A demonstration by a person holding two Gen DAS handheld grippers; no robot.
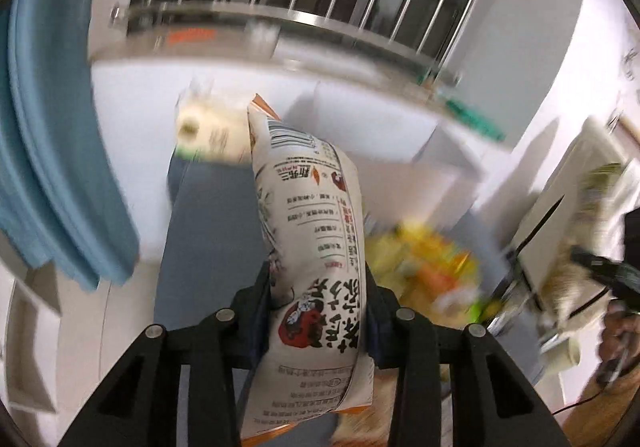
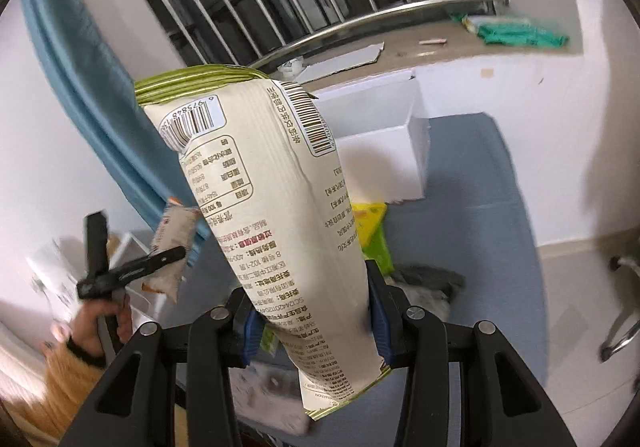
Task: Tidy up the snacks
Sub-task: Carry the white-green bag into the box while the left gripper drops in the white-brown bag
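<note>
Snack bag with orange edges point(image 1: 316, 247), clamped between the two fingers of the left gripper point(image 1: 316, 287). Stood up along the fingers, lower end hanging behind them toward the camera, far end with a barcode reaching up in front of the left side of the white box point(image 1: 360, 119). Jaws narrow, pressed on both sides of the bag. Carried big black Chinese characters, printed upside down in this view, beside a red round figure; smaller lines of Chinese text, also upside down, too fine to read.

Second bag, cream with a green edge point(image 2: 256, 175), gripped in the same manner by the right gripper point(image 2: 310, 303), blue pads touching its lower part. Rose tilted to the left and covered the left part of the white box. Bore two barcodes near the sealed far end; under the one on the white sticker, digits "6 975848" readable, the rest unclear. Showed also a small nutrition table and lines of Chinese, all upside down, with "102-1" among them.

Yellow-green packet point(image 2: 372, 231) lay just in front of the white box on the blue mat point(image 2: 480, 207), partly hidden behind the green-edged bag; print on it not readable. Much blurred in the left wrist view.
</note>
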